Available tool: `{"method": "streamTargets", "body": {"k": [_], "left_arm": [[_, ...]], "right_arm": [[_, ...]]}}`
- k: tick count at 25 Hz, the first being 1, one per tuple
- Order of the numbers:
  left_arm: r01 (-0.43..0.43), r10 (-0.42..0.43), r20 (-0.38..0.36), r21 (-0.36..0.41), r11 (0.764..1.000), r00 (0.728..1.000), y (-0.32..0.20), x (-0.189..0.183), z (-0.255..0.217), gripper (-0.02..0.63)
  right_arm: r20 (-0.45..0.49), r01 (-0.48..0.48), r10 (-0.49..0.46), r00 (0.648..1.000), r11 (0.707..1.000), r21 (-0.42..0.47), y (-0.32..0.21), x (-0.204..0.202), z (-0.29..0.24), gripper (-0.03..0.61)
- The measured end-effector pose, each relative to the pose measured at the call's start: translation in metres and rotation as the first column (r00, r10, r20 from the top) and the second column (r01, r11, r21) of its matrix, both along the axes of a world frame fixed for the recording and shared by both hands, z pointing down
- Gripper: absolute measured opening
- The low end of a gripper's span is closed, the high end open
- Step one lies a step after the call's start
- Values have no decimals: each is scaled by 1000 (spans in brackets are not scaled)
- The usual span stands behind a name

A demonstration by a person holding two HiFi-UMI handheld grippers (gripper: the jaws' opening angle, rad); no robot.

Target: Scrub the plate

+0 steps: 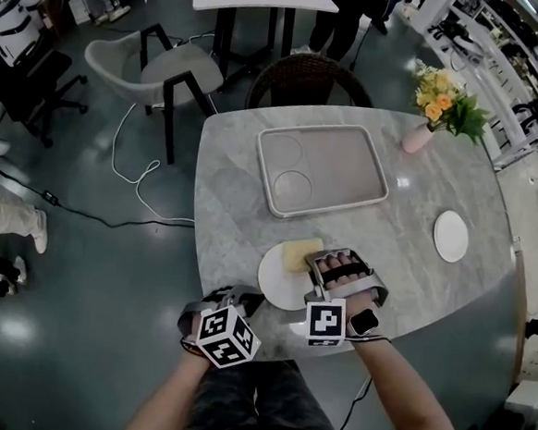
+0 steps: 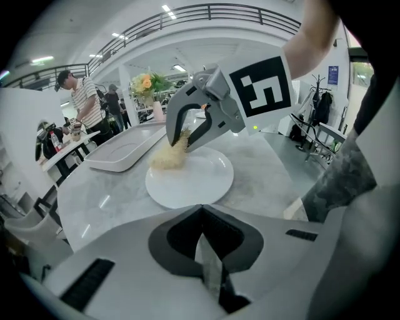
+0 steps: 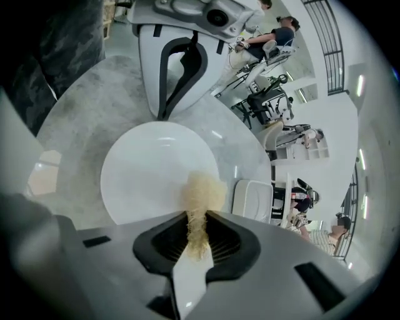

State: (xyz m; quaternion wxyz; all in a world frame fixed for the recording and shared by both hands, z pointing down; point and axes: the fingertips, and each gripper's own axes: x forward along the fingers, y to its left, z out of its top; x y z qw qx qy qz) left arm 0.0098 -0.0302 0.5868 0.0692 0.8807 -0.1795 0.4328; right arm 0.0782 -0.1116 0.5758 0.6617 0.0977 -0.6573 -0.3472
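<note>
On the plate (image 3: 150, 175), right gripper (image 3: 199, 234) clamps scrubber (image 3: 203, 194).

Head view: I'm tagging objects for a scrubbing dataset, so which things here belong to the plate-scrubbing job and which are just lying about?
In the job:
- plate at the table's near edge
- yellowish scrub pad, resting on that plate
- right gripper, shut on the scrub pad
- left gripper, shut, by the plate's near rim

Lying about:
- tray
- small plate
- flower vase
</note>
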Motion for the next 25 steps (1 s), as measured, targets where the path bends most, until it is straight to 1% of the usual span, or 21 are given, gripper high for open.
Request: {"method": "streamTargets", "body": {"k": [3, 6, 7, 10, 14, 19, 23, 25], "left_arm": [[23, -23, -6, -11, 1000, 1000, -3, -3, 1, 11], [39, -40, -16, -24, 999, 999, -7, -5, 1, 11], [42, -43, -17, -26, 999, 999, -8, -5, 1, 11], [47, -47, -15, -27, 999, 999, -11, -5, 3, 11], [53, -54, -17, -33, 998, 998, -14, -6, 4, 11], [50, -51, -15, -36, 998, 999, -15, -7, 4, 11], [44, -44, -8, -36, 998, 999, -16, -7, 4, 11], [42, -42, -6, -38, 998, 999, -16, -7, 3, 11]], "right_arm": [[-34, -7, 8, 999, 1000, 8, 2, 17, 1, 75], [-55, 5, -5, 998, 1000, 4, 13, 29, 1, 75], [-53, 11, -11, 999, 1000, -4, 19, 31, 0, 75], [-9, 15, -16, 1000, 998, -58, 43, 35, 2, 75], [-16, 62, -64, 998, 993, -103, 74, 41, 4, 75], [20, 132, -130, 991, 978, -159, 97, 21, 6, 75], [70, 190, -179, 981, 956, -222, 112, -4, 9, 75], [107, 225, -205, 973, 946, -235, 115, -18, 9, 75]]}}
